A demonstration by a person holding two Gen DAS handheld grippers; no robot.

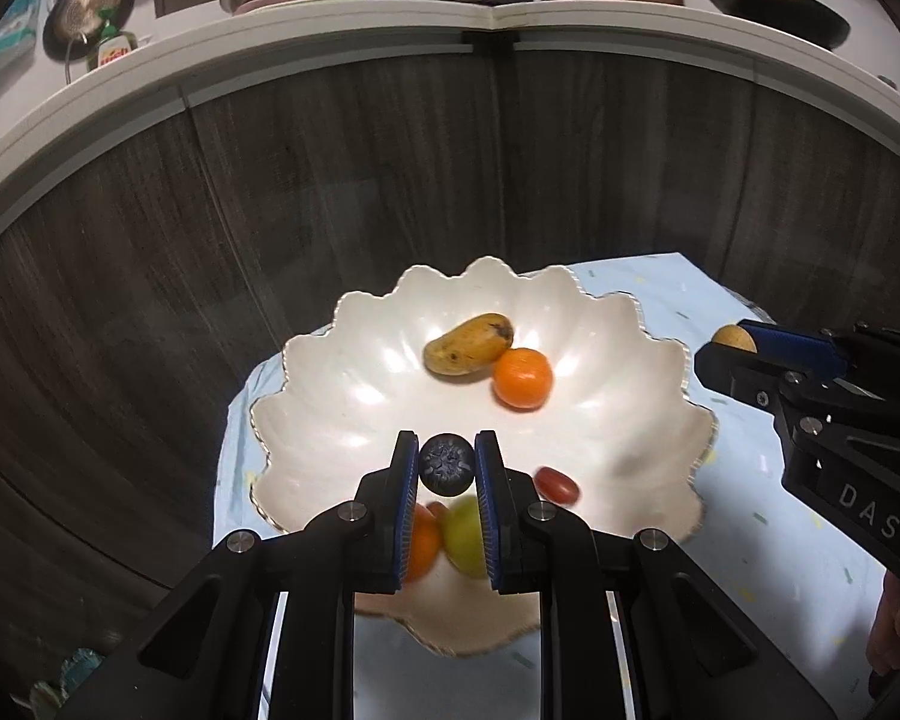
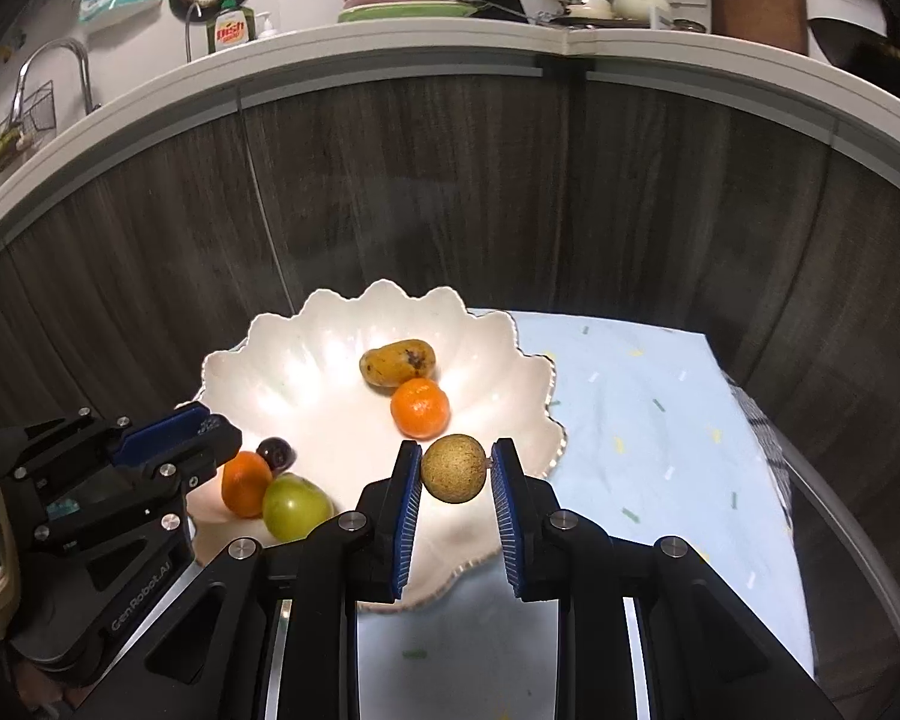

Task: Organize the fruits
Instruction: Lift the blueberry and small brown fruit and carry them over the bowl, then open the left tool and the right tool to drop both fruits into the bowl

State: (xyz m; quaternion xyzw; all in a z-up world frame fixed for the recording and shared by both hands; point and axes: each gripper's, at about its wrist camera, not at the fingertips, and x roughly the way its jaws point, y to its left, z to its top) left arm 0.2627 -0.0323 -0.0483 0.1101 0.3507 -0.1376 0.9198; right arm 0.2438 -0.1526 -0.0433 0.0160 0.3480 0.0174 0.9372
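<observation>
My left gripper (image 1: pixel 447 468) is pinched tight on a dark blueberry (image 1: pixel 447 464), held over the near part of the white scalloped bowl (image 1: pixel 624 360). My right gripper (image 2: pixel 455 471) clamps a round tan fruit (image 2: pixel 453 468) above the bowl's right rim. Below lie a green fruit (image 2: pixel 294 507) and a tangerine (image 2: pixel 245 483); farther in, an orange (image 2: pixel 420 408) touching a mango (image 2: pixel 397 362).

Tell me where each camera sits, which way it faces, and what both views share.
Left wrist: on the left gripper, looking down at the white bowl; it grips a dark round fruit; right gripper at right edge.
Right wrist: on the right gripper, gripping a brown round fruit; left gripper at left.
Shared: bowl, mango, orange.
</observation>
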